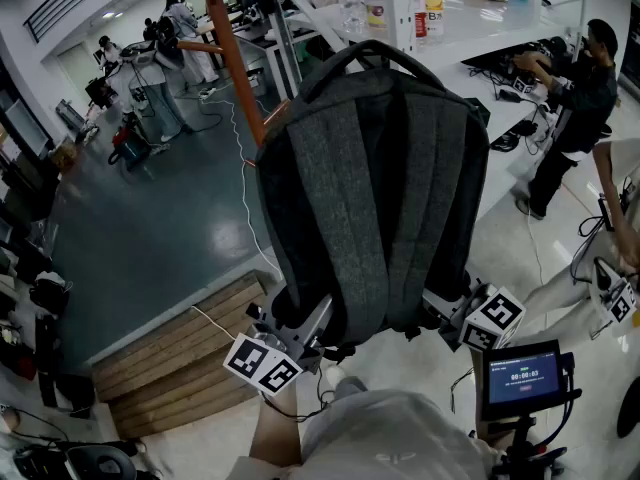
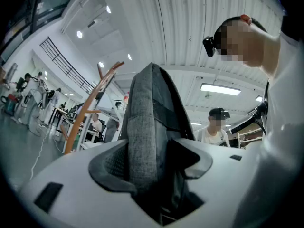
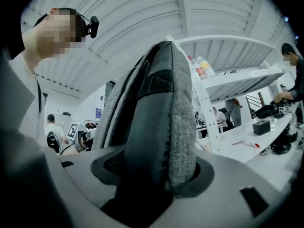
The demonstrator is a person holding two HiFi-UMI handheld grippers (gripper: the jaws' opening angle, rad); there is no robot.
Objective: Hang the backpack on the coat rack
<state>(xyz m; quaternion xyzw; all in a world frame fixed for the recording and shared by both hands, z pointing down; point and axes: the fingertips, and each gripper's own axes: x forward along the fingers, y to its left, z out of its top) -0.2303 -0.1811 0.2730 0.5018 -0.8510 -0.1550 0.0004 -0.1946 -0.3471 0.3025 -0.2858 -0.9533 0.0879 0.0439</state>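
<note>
You hold the dark grey fabric backpack (image 1: 375, 188) aloft, left hand-held gripper (image 1: 303, 330) and right hand-held gripper (image 1: 442, 310) each clamped on a lower corner, the orange wooden coat rack (image 1: 232, 58) beyond it.

The small screen (image 1: 522, 377) shows a clock-like row of digits, too small to read. The labels on the bottles (image 1: 433, 10) are likewise illegible.

backpack (image 1: 372, 198): grey woven cloth, matt
coat rack (image 1: 230, 53), behind backpack: smooth orange-brown wood
floor (image 1: 150, 228), left of backpack: dark, glossy
</note>
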